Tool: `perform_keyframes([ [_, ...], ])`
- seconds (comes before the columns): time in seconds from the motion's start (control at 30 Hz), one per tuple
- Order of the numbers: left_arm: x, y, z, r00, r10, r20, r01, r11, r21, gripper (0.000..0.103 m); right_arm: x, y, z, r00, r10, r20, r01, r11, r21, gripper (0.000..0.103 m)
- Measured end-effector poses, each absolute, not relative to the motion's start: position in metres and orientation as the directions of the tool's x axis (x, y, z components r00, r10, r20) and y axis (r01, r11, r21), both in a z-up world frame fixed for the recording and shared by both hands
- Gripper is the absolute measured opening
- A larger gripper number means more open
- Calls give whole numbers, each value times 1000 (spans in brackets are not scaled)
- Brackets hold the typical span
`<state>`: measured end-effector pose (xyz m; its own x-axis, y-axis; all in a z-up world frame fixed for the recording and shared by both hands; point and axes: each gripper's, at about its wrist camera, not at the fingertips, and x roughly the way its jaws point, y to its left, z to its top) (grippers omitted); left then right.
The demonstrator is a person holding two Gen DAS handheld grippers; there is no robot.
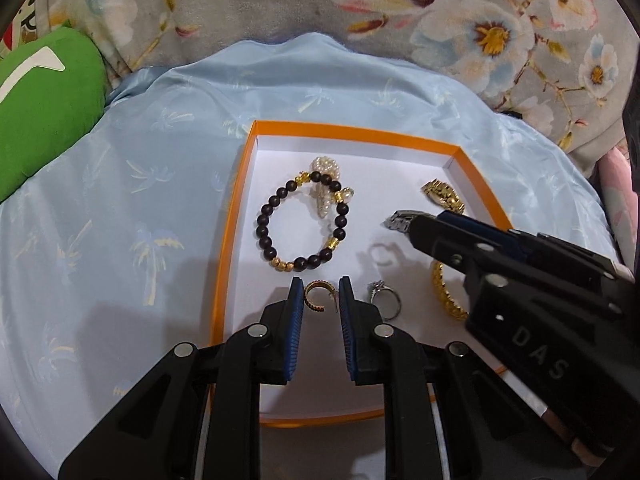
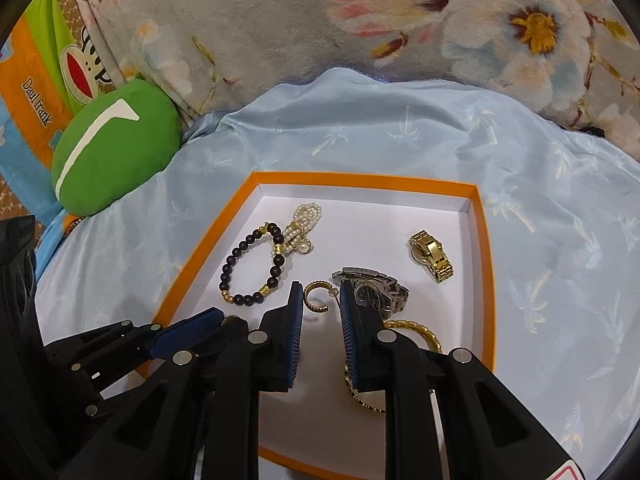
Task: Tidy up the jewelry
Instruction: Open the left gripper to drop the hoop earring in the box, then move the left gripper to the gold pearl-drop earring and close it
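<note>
An orange-rimmed white tray (image 1: 236, 216) (image 2: 480, 216) lies on a light blue cloth. In it lie a dark bead bracelet (image 1: 300, 224) (image 2: 250, 268), a pearl piece (image 1: 326, 184) (image 2: 306, 224), a gold watch (image 1: 442, 194) (image 2: 432, 254), a silver watch (image 2: 376, 290), a gold bangle (image 1: 446, 292) (image 2: 420, 330), a silver ring (image 1: 384, 296) and gold hoop earrings. My left gripper (image 1: 320, 294) is open, with a gold hoop earring (image 1: 318, 294) between its tips. My right gripper (image 2: 320, 298) is open around another hoop earring (image 2: 316, 298); it enters the left wrist view from the right (image 1: 424, 226).
A green cushion (image 1: 44, 108) (image 2: 112, 148) lies at the left. A grey floral blanket (image 1: 480, 20) (image 2: 400, 20) rises behind the cloth. A printed orange and green fabric (image 2: 36, 92) sits at the far left.
</note>
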<state>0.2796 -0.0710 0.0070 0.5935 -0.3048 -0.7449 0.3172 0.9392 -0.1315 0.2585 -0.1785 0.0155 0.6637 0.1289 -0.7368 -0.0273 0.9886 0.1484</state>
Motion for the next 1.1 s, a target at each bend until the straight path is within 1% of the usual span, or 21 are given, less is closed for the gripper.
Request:
perform_keyframes([
  [0.1, 278, -73, 6, 600, -296, -744, 322, 940, -114, 18, 261, -179, 8, 645, 148, -750, -32, 985, 167, 19],
  [0.17, 278, -74, 7, 600, -296, -743, 324, 939, -112, 19, 260, -181, 9, 653, 136, -745, -23, 987, 159, 19],
  [0.2, 278, -74, 7, 598, -301, -743, 327, 938, -117, 23, 260, -182, 10, 656, 136, -742, -25, 987, 160, 20],
  [0.23, 277, -74, 8, 600, -304, -740, 326, 938, -120, 31, 259, -184, 12, 662, 140, -736, -23, 986, 167, 20],
  [0.3, 275, -71, 11, 612, -306, -730, 318, 939, -127, 40, 254, -189, 21, 683, 142, -717, -12, 983, 184, 20],
  [0.37, 271, -65, 19, 631, -326, -704, 317, 937, -149, 40, 246, -195, 35, 711, 140, -689, -5, 981, 195, 19],
  [0.5, 254, -41, 51, 686, -374, -625, 307, 927, -218, 40, 206, -217, 65, 767, 129, -629, 26, 972, 232, 20],
  [0.57, 241, -25, 66, 711, -388, -586, 300, 922, -246, 45, 176, -227, 74, 781, 117, -614, 39, 971, 235, 24],
  [0.6, 232, -16, 72, 724, -390, -568, 294, 921, -257, 51, 158, -231, 76, 784, 103, -612, 49, 973, 227, 26],
  [0.63, 223, -9, 75, 735, -387, -557, 287, 922, -262, 54, 143, -234, 76, 785, 85, -613, 64, 974, 216, 28],
  [0.67, 211, 1, 77, 747, -379, -547, 277, 924, -262, 54, 128, -236, 75, 785, 61, -617, 82, 976, 201, 29],
  [0.73, 187, 17, 73, 756, -353, -550, 256, 934, -248, 54, 96, -238, 66, 774, 19, -633, 119, 977, 175, 32],
  [0.87, 149, 40, 54, 736, -331, -591, 220, 942, -254, 54, 49, -236, 39, 741, 25, -671, 158, 965, 211, 33],
  [0.97, 121, 49, 37, 717, -321, -619, 205, 946, -252, 54, 25, -223, 22, 721, 6, -693, 173, 967, 188, 33],
  [1.1, 96, 47, 21, 687, -312, -656, 212, 950, -229, 54, 7, -202, 11, 709, 47, -704, 144, 967, 209, 33],
])
